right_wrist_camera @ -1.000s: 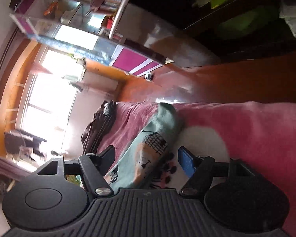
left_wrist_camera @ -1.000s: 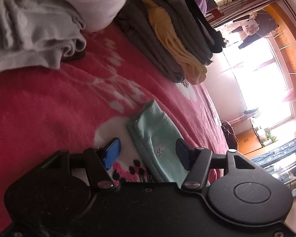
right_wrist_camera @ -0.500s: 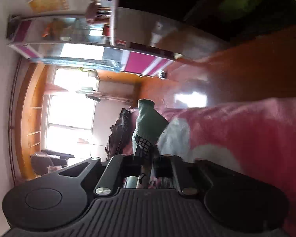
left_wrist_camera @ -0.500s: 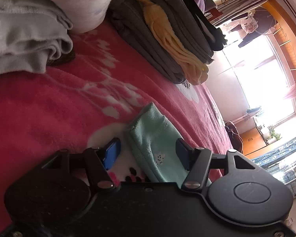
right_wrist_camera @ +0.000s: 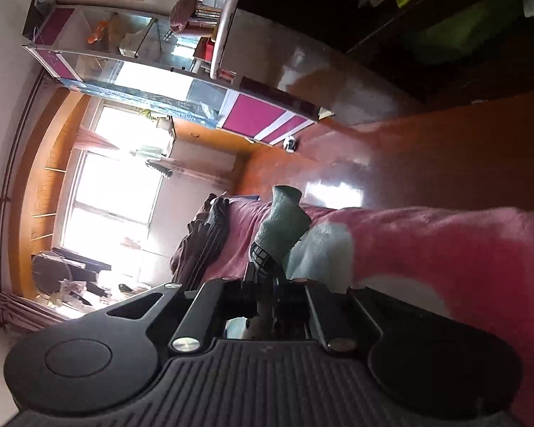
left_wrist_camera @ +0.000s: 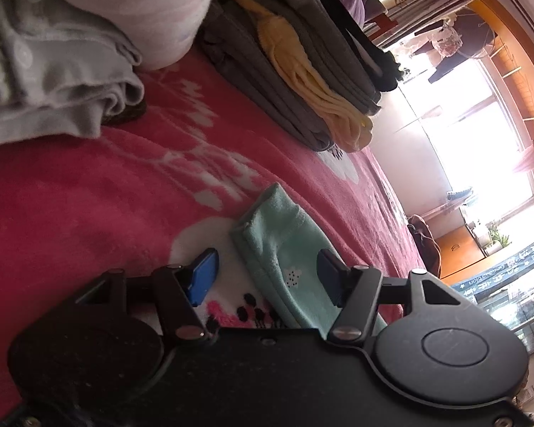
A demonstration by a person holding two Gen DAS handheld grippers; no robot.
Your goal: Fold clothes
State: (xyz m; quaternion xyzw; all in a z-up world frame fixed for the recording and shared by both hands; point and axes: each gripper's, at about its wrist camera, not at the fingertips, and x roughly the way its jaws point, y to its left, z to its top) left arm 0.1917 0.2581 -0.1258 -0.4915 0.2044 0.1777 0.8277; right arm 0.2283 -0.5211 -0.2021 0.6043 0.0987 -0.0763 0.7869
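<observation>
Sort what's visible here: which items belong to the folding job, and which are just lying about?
In the job:
mint sock
left tongs, open around it
right tongs, shut on its other end

Lying about:
pink blanket
grey-and-yellow folded stack
grey garment

No legible text on any surface

Home bedroom: pink blanket (left_wrist_camera: 89, 185), folded clothes (left_wrist_camera: 302, 71).
</observation>
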